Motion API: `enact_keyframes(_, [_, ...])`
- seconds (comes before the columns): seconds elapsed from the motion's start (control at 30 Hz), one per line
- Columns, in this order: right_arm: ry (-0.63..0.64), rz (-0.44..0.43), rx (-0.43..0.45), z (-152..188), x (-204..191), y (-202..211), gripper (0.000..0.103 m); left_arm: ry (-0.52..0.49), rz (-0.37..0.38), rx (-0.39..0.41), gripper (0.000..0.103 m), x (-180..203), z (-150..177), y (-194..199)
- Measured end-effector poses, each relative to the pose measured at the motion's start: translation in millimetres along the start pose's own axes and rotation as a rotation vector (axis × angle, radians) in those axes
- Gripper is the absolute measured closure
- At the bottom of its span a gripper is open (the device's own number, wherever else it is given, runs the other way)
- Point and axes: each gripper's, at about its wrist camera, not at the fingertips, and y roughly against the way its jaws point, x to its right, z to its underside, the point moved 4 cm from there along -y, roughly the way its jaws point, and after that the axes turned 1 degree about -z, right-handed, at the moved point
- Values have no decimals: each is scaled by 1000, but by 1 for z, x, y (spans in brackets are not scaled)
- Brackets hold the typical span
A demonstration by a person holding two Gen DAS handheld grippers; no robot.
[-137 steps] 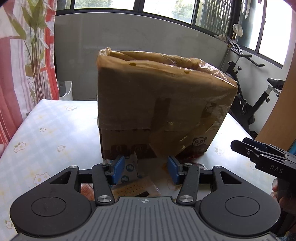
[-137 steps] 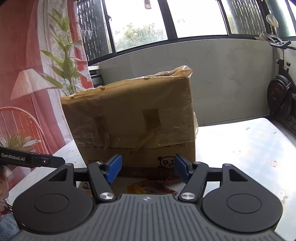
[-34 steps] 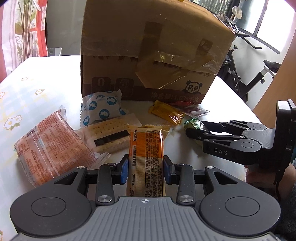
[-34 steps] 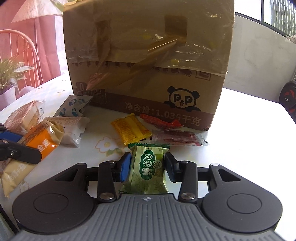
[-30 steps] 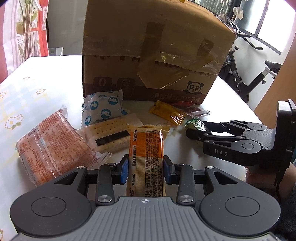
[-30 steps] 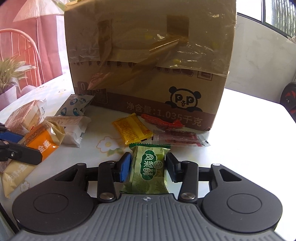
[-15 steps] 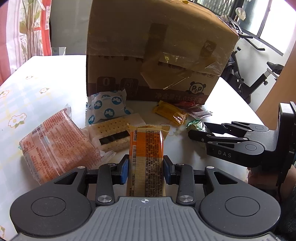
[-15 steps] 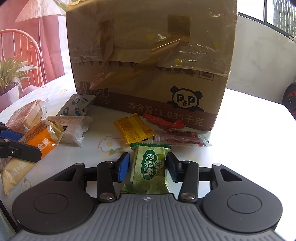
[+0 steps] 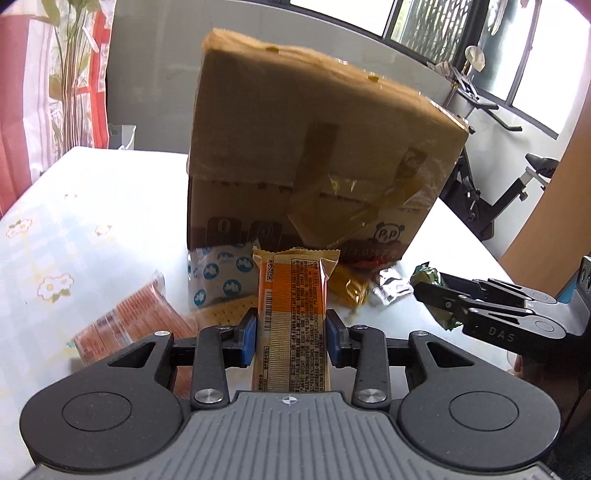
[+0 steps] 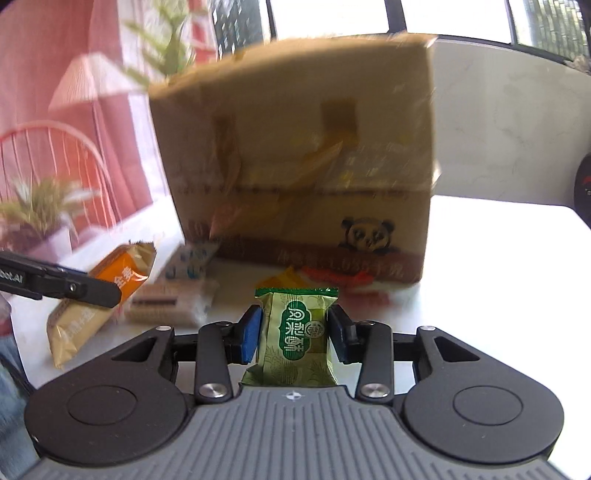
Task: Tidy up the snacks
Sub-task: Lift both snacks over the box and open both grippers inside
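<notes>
In front of the cardboard box, the left gripper clamps an orange wafer packet; the right gripper clamps a green snack packet.

A red curtain with a leafy print hangs far left beside the wall. An exercise bike stands far right under dark-framed windows. A flower-patterned cloth covers the tabletop.
</notes>
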Motion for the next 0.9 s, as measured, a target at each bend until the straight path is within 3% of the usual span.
enact_keyframes(0.17, [33, -30, 156, -55, -4, 26, 62, -67, 49, 139, 64, 9, -48, 29])
enact_keyframes(0.33, [87, -46, 268, -119, -3, 29, 62, -139, 41, 248, 64, 19, -109, 41])
enact_keyframes(0.43, [116, -11, 311, -158, 4, 20, 61, -161, 22, 306, 64, 26, -146, 37])
enact_keyframes(0.6, [121, 102, 283, -195, 26, -27, 61, -158, -25, 309, 64, 38, -195, 2])
enact_keyframes(0.77, [86, 130, 217, -192, 41, -60, 61, -196, -133, 300, 64, 47, -211, -27])
enact_keyframes(0.87, [77, 136, 211, -186, 44, -64, 60, -215, -139, 297, 63, 49, -213, -40])
enact_keyframes(0.9, [75, 138, 211, -186, 44, -64, 54, -215, -132, 281, 61, 48, -214, -47])
